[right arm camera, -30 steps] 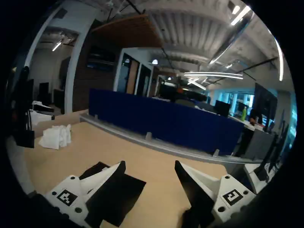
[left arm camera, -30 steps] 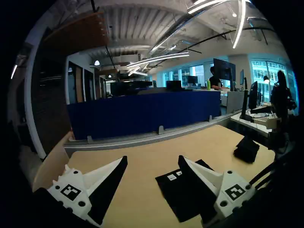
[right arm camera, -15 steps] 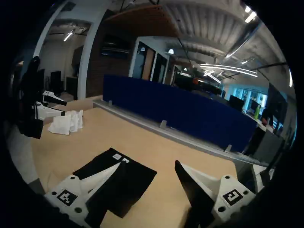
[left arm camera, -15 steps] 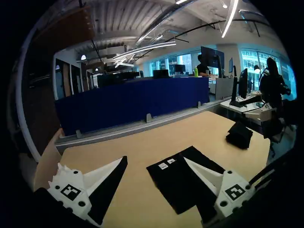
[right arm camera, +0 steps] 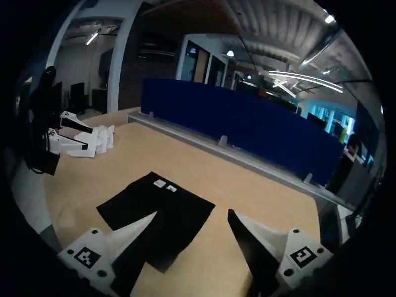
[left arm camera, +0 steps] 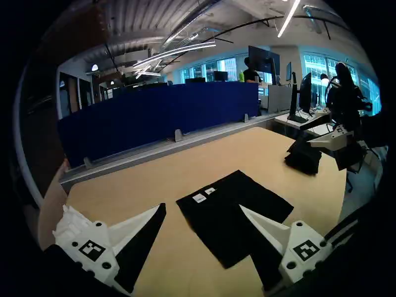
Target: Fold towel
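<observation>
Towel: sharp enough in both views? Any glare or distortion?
Left gripper view: towel sharp, black with little fold detail, no glare; fisheye bends the divider. Right gripper view: towel also sharp; ceiling lights blown out, table evenly lit.

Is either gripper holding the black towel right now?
No, the black towel lies flat on the table while the left gripper and right gripper are open, clamping nothing.

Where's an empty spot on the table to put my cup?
Bare wood lies between the black towel and the blue divider, and between the towel and the white cloths. Crowded: the table edge by the dark pile.
</observation>
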`<state>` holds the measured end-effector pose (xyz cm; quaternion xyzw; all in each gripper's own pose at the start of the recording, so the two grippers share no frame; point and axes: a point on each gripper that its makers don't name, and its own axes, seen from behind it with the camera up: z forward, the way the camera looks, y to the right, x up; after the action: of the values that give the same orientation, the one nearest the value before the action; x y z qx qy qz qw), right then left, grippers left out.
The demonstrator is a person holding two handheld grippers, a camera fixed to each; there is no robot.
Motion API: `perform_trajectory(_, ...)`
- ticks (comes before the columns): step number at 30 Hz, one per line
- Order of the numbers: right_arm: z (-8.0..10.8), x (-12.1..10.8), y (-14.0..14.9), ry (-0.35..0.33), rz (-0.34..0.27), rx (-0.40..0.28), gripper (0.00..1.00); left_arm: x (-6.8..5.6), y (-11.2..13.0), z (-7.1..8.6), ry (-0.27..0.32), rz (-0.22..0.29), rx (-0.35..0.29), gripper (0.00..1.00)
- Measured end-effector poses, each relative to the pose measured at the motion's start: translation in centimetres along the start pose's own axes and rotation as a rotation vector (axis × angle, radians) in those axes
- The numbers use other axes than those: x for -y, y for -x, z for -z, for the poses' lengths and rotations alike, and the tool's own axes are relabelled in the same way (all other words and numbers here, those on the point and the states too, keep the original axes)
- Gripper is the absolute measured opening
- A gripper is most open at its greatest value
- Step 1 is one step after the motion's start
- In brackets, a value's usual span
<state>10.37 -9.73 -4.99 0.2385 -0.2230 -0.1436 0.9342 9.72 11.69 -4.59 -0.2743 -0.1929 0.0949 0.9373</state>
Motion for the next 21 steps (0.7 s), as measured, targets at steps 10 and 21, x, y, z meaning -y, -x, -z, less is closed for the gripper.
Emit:
perform_trajectory(10, -1.9, 2.4, 4.9, -0.051, 0.003, 0.07, 1.0, -2.3, 5.5, -1.9, 0.053, -0.018, 0.092, 0.99)
perform_trajectory(21, -3.9, 4.4, 10.6, -0.091, -0.018, 0.168, 1.0, -4.9, 11.8, -3.8, 0.121, -0.03, 0.208, 0.99)
